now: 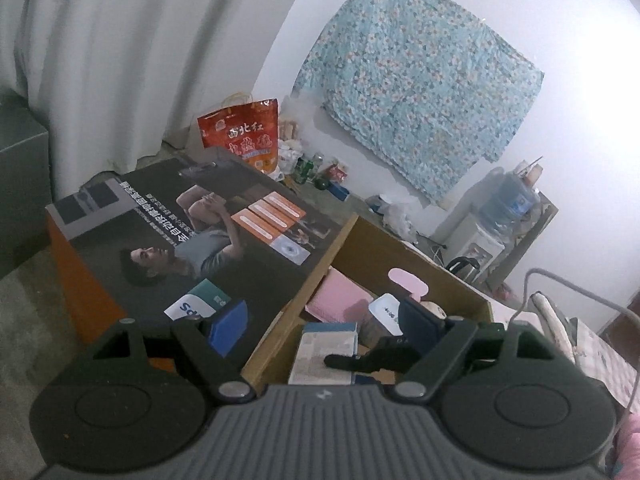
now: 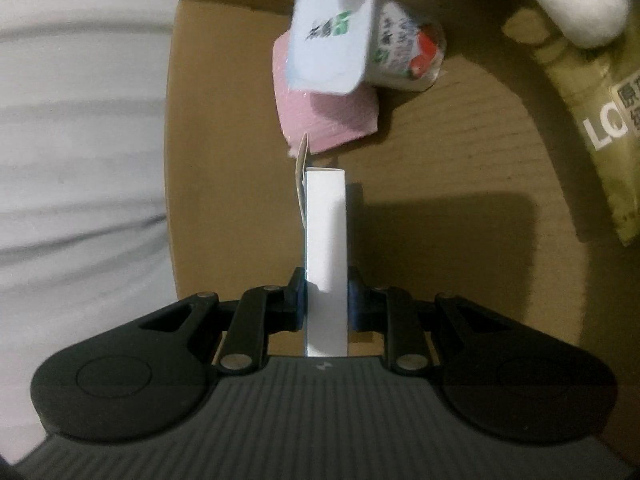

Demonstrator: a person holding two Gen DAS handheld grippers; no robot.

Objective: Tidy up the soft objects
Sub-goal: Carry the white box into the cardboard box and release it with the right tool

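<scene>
Thin white carton (image 2: 326,240) clamped edge-on between the right gripper (image 2: 326,304) pads, held over the floor of an open cardboard box (image 2: 460,168), its far end just short of a pink pack (image 2: 320,120) with a yogurt cup (image 2: 360,44) lying on it. A plush toy's white limb (image 2: 576,8) and an olive snack bag (image 2: 592,120) sit at the box's right side. Left gripper (image 1: 320,324) fingers spread wide, nothing between them, hovering over the same box (image 1: 360,248) beside a large printed carton (image 1: 180,216).
</scene>
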